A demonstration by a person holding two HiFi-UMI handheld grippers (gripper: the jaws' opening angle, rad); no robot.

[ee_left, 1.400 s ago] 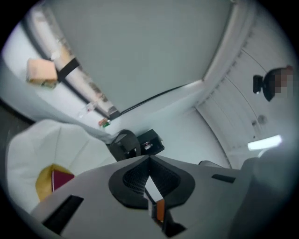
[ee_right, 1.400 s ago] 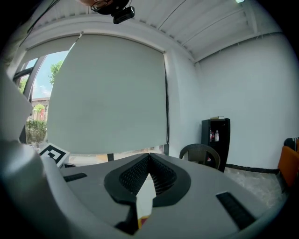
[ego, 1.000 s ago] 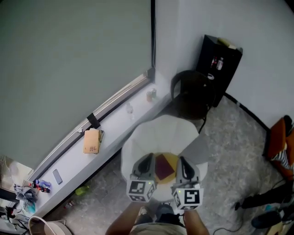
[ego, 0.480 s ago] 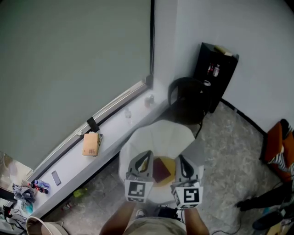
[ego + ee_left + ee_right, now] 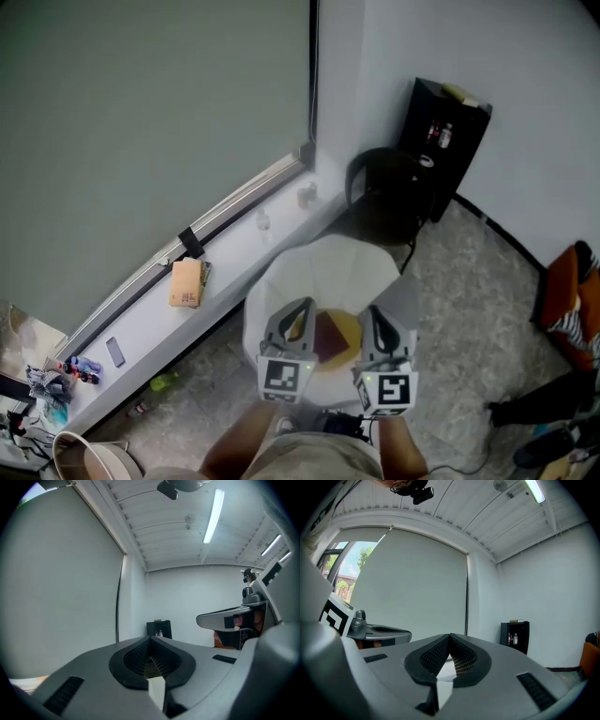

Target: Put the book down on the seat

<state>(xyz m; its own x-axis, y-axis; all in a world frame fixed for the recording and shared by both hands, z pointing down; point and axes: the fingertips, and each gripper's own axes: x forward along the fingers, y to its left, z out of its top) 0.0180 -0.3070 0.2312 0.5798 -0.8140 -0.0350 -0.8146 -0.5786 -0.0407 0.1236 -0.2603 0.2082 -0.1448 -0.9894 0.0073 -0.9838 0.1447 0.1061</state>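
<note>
scene: a person stands over a white seat (image 5: 323, 272) in the corner of a room, with a gripper in each hand
book: a dark red book (image 5: 332, 337) lies flat on a yellow pad (image 5: 351, 326) on the seat, between the two grippers and held by neither
left gripper: the left gripper (image 5: 300, 313) hovers over the book's left edge, its jaws pressed together with nothing between them; its own view looks up at wall and ceiling
right gripper: the right gripper (image 5: 375, 317) hovers over the pad's right side, its jaws likewise pressed together and empty
behind the seat: a black chair (image 5: 382, 192) stands just past it, and a black shelf unit (image 5: 448, 127) holding small bottles stands against the wall beyond
along the window: a cardboard box (image 5: 187, 283) rests on the pale ledge (image 5: 234, 258), well apart from the seat; a small dark flat object (image 5: 114, 352) lies further down the same ledge
</note>
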